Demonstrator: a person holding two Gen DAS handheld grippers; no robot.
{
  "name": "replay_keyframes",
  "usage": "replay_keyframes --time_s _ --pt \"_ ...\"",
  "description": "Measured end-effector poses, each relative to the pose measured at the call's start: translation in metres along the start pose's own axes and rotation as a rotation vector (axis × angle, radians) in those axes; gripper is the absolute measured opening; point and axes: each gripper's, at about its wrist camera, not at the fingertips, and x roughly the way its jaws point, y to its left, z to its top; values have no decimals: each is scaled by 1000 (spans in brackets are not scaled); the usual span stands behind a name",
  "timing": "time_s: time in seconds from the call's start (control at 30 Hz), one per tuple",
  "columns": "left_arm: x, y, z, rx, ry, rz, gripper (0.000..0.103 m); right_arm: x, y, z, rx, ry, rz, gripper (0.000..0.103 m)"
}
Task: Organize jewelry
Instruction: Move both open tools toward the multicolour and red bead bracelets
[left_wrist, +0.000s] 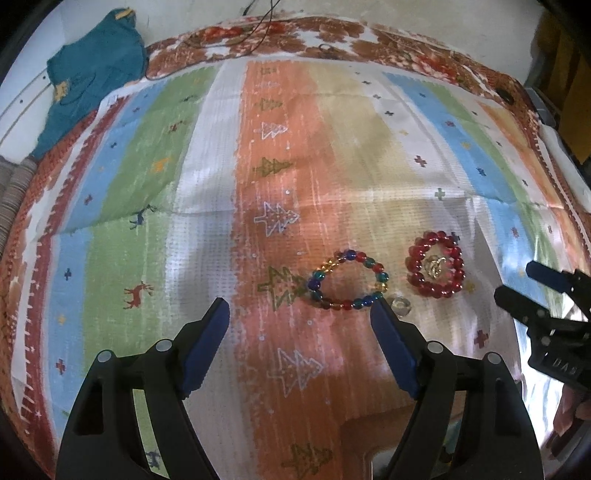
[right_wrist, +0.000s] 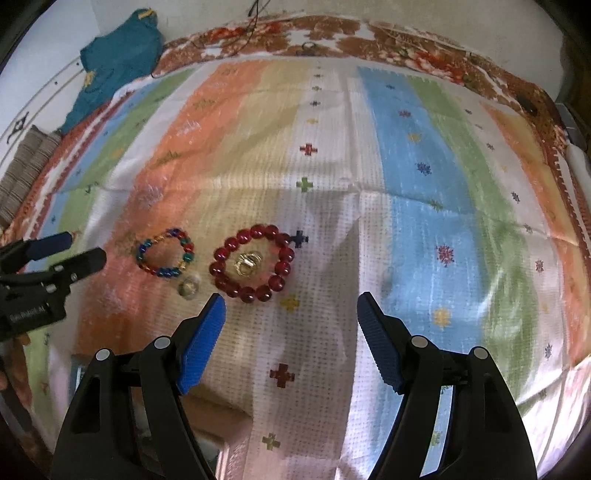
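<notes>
A multicolour bead bracelet (left_wrist: 349, 281) lies on the striped cloth (left_wrist: 207, 177), just beyond my open left gripper (left_wrist: 300, 308). To its right a red bead bracelet (left_wrist: 435, 268) rings a small gold ring (left_wrist: 434, 266). A clear ring (left_wrist: 402, 305) lies by my left gripper's right fingertip. In the right wrist view the red bracelet (right_wrist: 252, 263) with the gold ring (right_wrist: 246, 263) lies just beyond my open, empty right gripper (right_wrist: 291, 308), with the multicolour bracelet (right_wrist: 165, 257) and clear ring (right_wrist: 189, 286) to the left.
The striped cloth (right_wrist: 406, 177) covers a bed with a brown patterned border. A teal garment (left_wrist: 92, 74) lies at the far left corner. A thin black cable (left_wrist: 258, 26) runs along the far edge. Each gripper shows at the other view's side: (left_wrist: 539, 295), (right_wrist: 62, 251).
</notes>
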Motion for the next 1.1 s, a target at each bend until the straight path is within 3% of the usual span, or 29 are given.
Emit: replay_keyframes --time_s 0.27,1.1 --pt "17 3 4 -7 26 -10 78 17 -6 6 27 17 26 73" --pt "56 0 13 18 67 -6 78 58 -4 18 14 80 -16 73"
